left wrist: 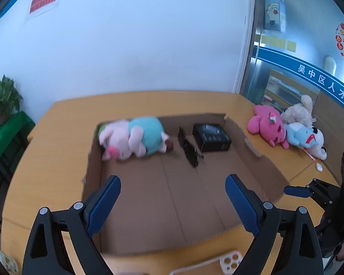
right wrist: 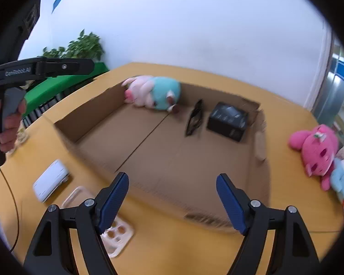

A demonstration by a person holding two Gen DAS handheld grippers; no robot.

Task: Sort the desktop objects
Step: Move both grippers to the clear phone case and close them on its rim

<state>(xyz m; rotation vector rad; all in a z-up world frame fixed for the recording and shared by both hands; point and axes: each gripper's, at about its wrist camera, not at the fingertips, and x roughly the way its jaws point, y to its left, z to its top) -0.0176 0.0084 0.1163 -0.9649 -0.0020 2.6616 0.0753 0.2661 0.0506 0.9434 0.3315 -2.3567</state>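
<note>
Over cardboard box [left wrist: 259,171] on desk [left wrist: 57,137]: left gripper [left wrist: 173,202] and right gripper [right wrist: 172,200] both wide open, nothing held. Pig toy [left wrist: 130,137] and black box [left wrist: 212,137] sat inside. Pink toy [right wrist: 316,149], white phone case [right wrist: 117,236] waited outside. Risk: soft toy could slip from loose pinch; gripper could bump box wall.

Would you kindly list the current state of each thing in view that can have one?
Left gripper: open, empty.
Right gripper: open, empty.
Cardboard box: open-topped, on the table.
Pig plush: lying on its side in the box's far corner.
Black box: closed, inside the cardboard box.
Pink plush: lying on the table, outside the box.
Phone case: flat on the table, outside the box.
</note>
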